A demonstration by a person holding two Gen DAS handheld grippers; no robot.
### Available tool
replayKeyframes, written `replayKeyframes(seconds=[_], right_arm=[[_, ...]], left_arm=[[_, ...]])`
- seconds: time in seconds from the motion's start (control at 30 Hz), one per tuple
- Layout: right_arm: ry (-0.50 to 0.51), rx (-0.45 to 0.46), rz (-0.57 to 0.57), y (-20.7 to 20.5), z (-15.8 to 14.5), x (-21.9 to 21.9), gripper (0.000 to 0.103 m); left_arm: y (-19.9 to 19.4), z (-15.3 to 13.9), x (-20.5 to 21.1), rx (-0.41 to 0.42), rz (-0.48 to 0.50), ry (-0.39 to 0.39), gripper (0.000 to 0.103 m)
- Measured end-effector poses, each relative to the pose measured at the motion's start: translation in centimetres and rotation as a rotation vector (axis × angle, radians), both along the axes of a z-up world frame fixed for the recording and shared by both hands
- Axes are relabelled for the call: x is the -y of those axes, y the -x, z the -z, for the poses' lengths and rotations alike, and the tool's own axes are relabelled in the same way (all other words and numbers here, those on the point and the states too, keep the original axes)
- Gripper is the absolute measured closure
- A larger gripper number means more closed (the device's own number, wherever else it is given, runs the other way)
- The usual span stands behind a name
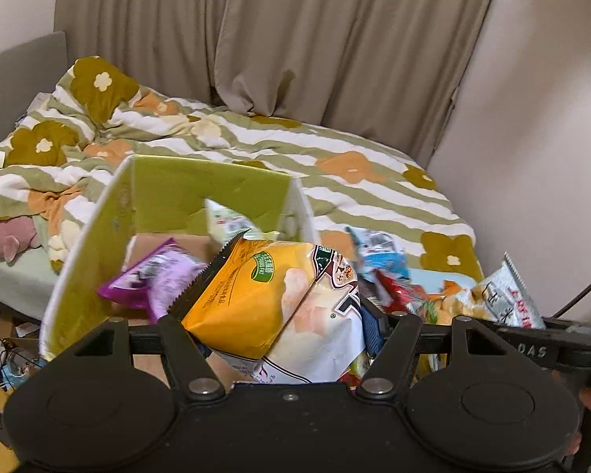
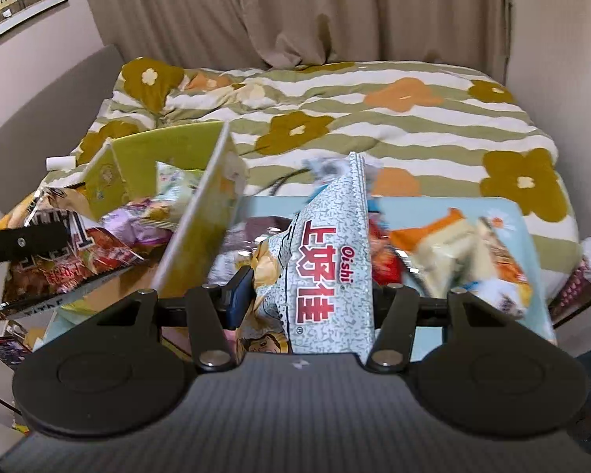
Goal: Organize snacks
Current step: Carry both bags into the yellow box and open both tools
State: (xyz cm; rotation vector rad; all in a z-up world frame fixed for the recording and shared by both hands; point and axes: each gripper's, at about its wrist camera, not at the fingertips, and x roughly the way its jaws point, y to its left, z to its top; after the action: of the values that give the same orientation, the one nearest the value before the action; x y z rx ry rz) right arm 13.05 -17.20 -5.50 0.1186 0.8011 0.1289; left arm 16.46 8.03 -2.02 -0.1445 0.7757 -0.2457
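Note:
My left gripper (image 1: 274,323) is shut on a yellow and white snack bag (image 1: 264,295) and holds it over the green cardboard box (image 1: 169,193). A purple bag (image 1: 153,276) and a pale green bag (image 1: 228,220) lie inside the box. My right gripper (image 2: 307,303) is shut on a white speckled Oishi bag (image 2: 327,260) above a pile of snacks on a light blue tray (image 2: 508,213). The box (image 2: 201,220) stands left of it. The left gripper (image 2: 23,244) shows at the far left with its bag (image 2: 59,264).
A bed with a striped flower quilt (image 2: 374,118) lies behind the box and tray. Beige curtains (image 1: 295,39) hang at the back. More snack bags (image 1: 398,287) lie on the tray to the right. Clutter sits on the floor at the left (image 1: 0,354).

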Motion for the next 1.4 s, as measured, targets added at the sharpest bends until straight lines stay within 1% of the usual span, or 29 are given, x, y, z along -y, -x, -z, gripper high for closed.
replayKeyframes(seconds=[0.07,0.23,0.33,0.43,0.47,0.5,0.57,0.7,0.83,0.97,1.17,1.27,1.3,1.33,1.37,1.4], right_arm=[[0.0,-0.001,-0.008,-0.7,-0.2,-1.5,0.035],[-0.049,0.001,-0.015,-2.2,-0.8,-5.3,0.035],[-0.064,0.008,-0.017,-3.1,-1.2,-7.4,0.035],[-0.082,0.007,-0.024,-4.0,-1.3,-9.5,0.035],[-0.087,0.004,-0.027,-4.3,-1.2,-10.3,0.035],[-0.095,0.002,-0.029,-4.6,-1.1,-10.9,0.035],[-0.107,-0.008,-0.032,-5.2,-0.7,-12.1,0.035],[-0.127,-0.037,-0.024,-6.2,0.1,-13.8,0.034],[-0.124,-0.06,-0.016,-6.8,0.8,-14.8,0.034],[-0.11,-0.06,-0.012,-7.5,0.8,-15.9,0.034],[-0.113,-0.073,-0.029,-8.5,1.0,-17.2,0.034],[-0.126,-0.084,-0.038,-8.9,1.4,-17.6,0.032],[-0.132,-0.082,-0.038,-9.0,1.5,-17.7,0.026],[-0.144,-0.086,-0.039,-9.1,1.7,-17.7,0.017],[-0.152,-0.092,-0.039,-9.2,1.9,-17.6,0.0],[-0.164,-0.092,-0.036,-9.3,2.0,-17.5,0.0]], left_arm=[[-0.7,0.4,-1.2,-0.013,0.0,-0.008,0.033],[-1.9,1.5,-4.0,-0.035,-0.004,-0.023,0.033],[-3.0,2.0,-5.5,-0.048,-0.001,-0.019,0.032],[-3.8,2.5,-6.7,-0.037,0.006,-0.026,0.031],[-4.0,2.8,-7.0,-0.033,0.002,-0.031,0.026],[-4.3,3.0,-7.3,-0.038,0.001,-0.036,0.014],[-4.7,3.5,-8.0,-0.057,-0.01,-0.045,0.004],[-4.7,4.0,-9.6,-0.071,-0.014,-0.031,0.004],[-4.3,4.1,-10.5,-0.061,-0.017,-0.055,0.004],[-4.3,3.8,-11.0,-0.041,-0.025,-0.083,0.004],[-4.1,3.3,-11.9,-0.035,-0.056,-0.066,0.004],[-3.9,3.3,-12.1,-0.035,-0.072,-0.071,0.004],[-3.9,3.3,-12.1,-0.036,-0.078,-0.074,0.004],[-3.7,3.4,-12.1,-0.038,-0.084,-0.078,0.004],[-3.6,3.4,-12.1,-0.041,-0.089,-0.08,0.004],[-3.6,3.4,-12.1,-0.044,-0.092,-0.08,0.004]])
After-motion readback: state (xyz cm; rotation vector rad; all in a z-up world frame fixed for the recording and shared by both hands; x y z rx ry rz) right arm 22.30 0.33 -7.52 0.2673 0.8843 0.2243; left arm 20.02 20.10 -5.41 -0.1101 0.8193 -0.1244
